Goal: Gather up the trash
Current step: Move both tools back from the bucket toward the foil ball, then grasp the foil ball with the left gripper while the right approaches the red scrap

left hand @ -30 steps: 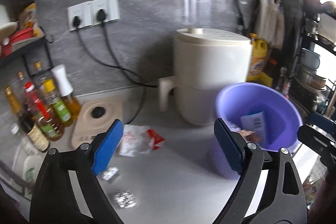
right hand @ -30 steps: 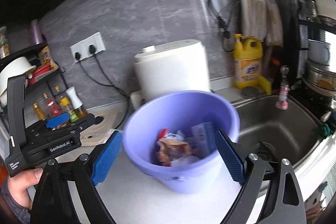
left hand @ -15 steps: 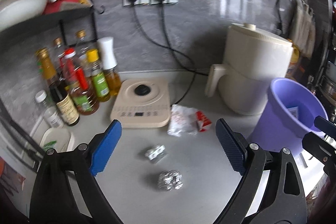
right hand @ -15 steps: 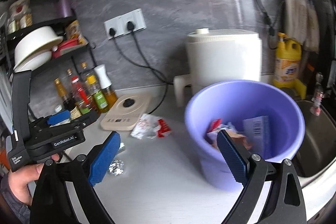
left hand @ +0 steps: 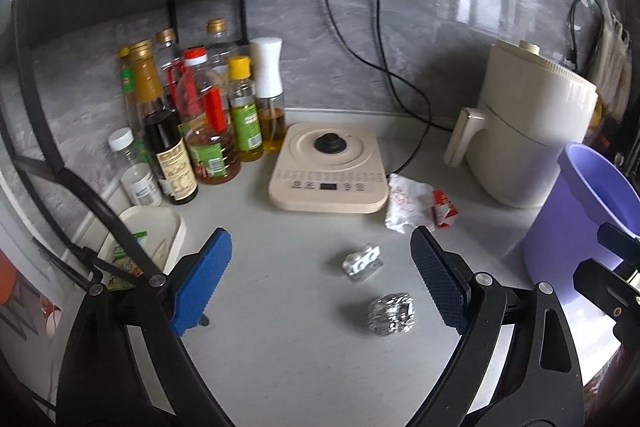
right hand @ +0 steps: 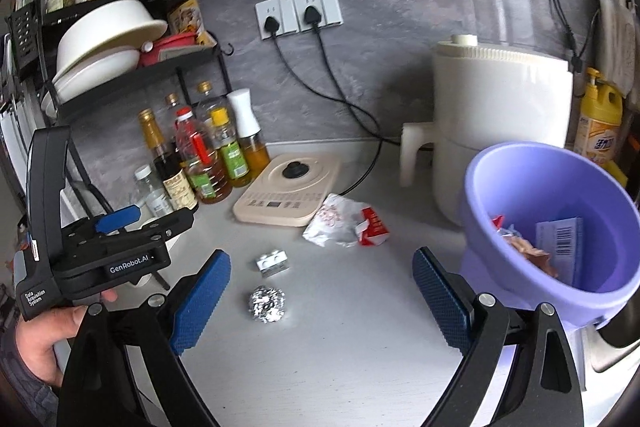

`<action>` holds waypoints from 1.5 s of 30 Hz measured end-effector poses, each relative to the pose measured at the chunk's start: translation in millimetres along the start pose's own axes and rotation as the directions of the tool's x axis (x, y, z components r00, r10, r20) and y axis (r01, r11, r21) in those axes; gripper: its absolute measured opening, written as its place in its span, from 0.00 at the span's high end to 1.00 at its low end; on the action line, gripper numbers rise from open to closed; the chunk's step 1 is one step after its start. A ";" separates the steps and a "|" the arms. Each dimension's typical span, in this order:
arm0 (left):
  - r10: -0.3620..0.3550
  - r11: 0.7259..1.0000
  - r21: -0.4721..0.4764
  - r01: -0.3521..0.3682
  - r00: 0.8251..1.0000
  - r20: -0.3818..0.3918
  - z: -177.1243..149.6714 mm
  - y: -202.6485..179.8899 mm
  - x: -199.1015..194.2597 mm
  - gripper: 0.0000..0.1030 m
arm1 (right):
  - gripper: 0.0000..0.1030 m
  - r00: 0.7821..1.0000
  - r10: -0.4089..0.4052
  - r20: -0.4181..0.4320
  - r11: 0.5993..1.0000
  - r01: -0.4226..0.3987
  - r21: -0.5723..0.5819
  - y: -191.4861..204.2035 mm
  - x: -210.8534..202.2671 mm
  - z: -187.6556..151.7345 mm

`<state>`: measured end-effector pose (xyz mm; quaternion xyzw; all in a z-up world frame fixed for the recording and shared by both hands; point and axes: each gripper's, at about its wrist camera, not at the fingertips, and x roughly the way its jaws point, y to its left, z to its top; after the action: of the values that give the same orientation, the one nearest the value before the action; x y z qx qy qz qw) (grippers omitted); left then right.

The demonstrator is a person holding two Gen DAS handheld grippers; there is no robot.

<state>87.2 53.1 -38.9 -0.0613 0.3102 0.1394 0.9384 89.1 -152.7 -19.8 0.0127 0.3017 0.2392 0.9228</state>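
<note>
A crumpled foil ball (left hand: 391, 314) (right hand: 267, 303), a small silver foil pack (left hand: 362, 261) (right hand: 273, 262) and a white and red wrapper (left hand: 416, 203) (right hand: 347, 221) lie on the grey counter. A purple bucket (left hand: 592, 215) (right hand: 548, 227) at the right holds several pieces of trash. My left gripper (left hand: 320, 283) is open and empty above the counter, with the foil pieces between its fingers. My right gripper (right hand: 320, 303) is open and empty, near the foil ball.
A beige induction cooker (left hand: 329, 167) sits behind the trash. Several oil and sauce bottles (left hand: 192, 123) stand at the left under a black shelf (right hand: 120, 67) with bowls. A white air fryer (right hand: 496, 119) stands behind the bucket. A yellow detergent bottle (right hand: 600, 123) is at the far right.
Both grippers have swung left, away from the bucket and towards the trash on the counter. The foil pieces and bottles have come into fuller view. Both stay open.
</note>
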 end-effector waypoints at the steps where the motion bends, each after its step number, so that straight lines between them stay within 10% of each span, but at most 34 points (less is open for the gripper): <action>1: 0.003 1.000 -0.003 -0.003 1.000 -0.002 -1.3 2.4 0.3 0.13 | 0.13 1.000 0.002 -0.003 1.000 -0.002 -0.003 1.4 1.0 -0.5; 30: -0.127 0.991 0.008 0.131 0.970 -0.209 -55.3 -35.5 85.3 0.13 | 0.17 0.981 -0.085 -0.175 0.995 0.092 0.032 -23.2 44.6 -47.9; 33: -0.131 0.990 0.012 0.138 0.963 -0.236 -60.7 -41.7 97.9 0.19 | 0.17 0.979 -0.090 -0.182 0.995 0.098 0.036 -27.1 46.7 -48.7; 37: -0.154 0.988 -0.023 0.154 0.941 -0.300 -65.7 -40.6 113.4 0.61 | 0.17 0.978 -0.083 -0.193 0.995 0.091 0.033 -27.2 53.2 -47.4; 45: -0.090 0.996 -0.043 0.082 0.967 -0.238 -47.6 -13.0 107.0 0.62 | 0.18 0.980 -0.046 -0.195 0.999 0.049 0.012 -17.1 74.0 -36.4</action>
<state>146.5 55.1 -140.7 -0.1065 0.4160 0.0952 0.8981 128.1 -139.1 -93.2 -0.0101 0.3927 0.2148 0.8942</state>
